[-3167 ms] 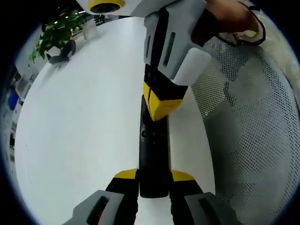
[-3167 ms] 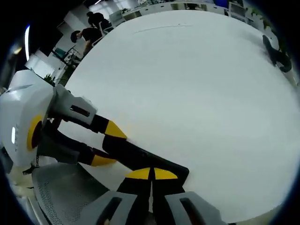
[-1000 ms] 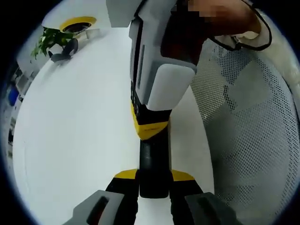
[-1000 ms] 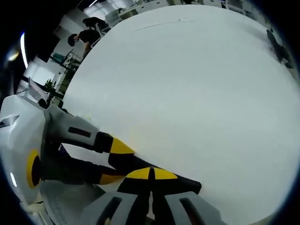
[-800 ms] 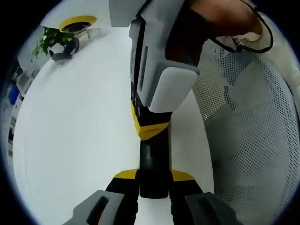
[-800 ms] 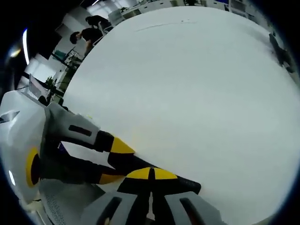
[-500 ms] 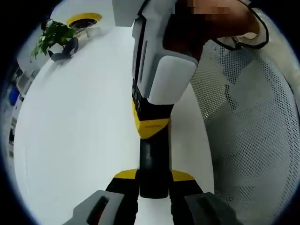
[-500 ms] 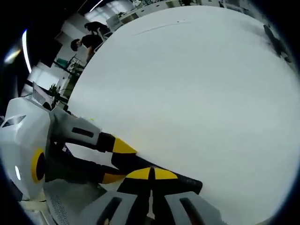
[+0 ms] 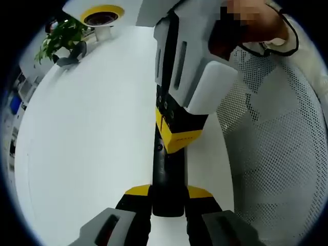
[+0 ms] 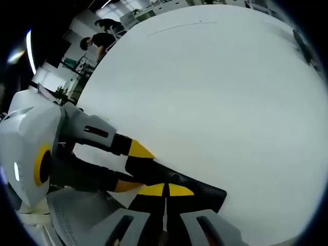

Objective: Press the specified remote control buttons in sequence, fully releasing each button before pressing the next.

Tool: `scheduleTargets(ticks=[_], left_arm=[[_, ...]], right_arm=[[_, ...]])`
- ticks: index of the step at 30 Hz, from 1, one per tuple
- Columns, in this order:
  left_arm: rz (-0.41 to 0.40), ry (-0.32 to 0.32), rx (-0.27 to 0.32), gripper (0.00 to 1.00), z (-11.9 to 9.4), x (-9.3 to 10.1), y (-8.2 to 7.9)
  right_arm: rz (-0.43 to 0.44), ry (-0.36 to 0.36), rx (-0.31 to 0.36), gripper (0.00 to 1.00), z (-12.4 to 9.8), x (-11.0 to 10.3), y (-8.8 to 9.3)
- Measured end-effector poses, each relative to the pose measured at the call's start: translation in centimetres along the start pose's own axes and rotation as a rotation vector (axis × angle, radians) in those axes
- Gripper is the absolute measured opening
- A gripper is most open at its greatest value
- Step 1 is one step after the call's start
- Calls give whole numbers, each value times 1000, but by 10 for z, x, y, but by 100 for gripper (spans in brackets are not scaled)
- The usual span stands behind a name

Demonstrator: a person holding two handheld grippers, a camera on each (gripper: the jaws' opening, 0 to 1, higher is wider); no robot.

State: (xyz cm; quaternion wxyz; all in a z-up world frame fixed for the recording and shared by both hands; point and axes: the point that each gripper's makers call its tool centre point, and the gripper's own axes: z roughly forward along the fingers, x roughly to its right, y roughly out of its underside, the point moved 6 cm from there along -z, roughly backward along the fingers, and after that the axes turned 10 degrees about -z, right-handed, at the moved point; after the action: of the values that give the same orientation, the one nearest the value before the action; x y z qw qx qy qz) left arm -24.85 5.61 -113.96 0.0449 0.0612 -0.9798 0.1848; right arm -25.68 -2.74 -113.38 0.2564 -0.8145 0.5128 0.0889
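Note:
A long black remote [image 9: 166, 171] lies lengthwise over the white table [image 9: 87, 128]. My left gripper [image 9: 168, 190] is shut on its near end, one yellow-tipped jaw on each side. My right gripper [image 9: 177, 138] comes down from above with its yellow tips shut together on the remote's top face. A small round button shows just beside those tips. In the right gripper view the right gripper [image 10: 165, 190] rests shut on the remote [image 10: 205, 192]. There the left gripper [image 10: 132, 168] clamps the remote from the left.
A white mesh chair [image 9: 277, 154] stands close to the table's edge beside the remote. A potted plant [image 9: 59, 38] and a dark object sit at the table's far end. A person's hand [image 9: 256, 31] holds the right gripper. People stand far off [image 10: 100, 38].
The right gripper has shifted slightly sideways on the remote, uncovering a small button beside its tips. The left gripper still holds the remote's end in the same place.

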Motion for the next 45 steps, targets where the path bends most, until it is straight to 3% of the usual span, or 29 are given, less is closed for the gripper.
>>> scheduleTargets(ticks=[28, 32, 45], left_arm=[[1, 3, -3, 23, 0, -1, -1], [3, 1, -6, 23, 0, -1, -1], [0, -6, -1, 23, 0, 0, 0]], right_arm=[[5, 7, 40, 0, -1, -2, 3], [-36, 28, 10, 0, -1, -4, 4], [-38, 15, -13, 0, 0, -6, 10]])
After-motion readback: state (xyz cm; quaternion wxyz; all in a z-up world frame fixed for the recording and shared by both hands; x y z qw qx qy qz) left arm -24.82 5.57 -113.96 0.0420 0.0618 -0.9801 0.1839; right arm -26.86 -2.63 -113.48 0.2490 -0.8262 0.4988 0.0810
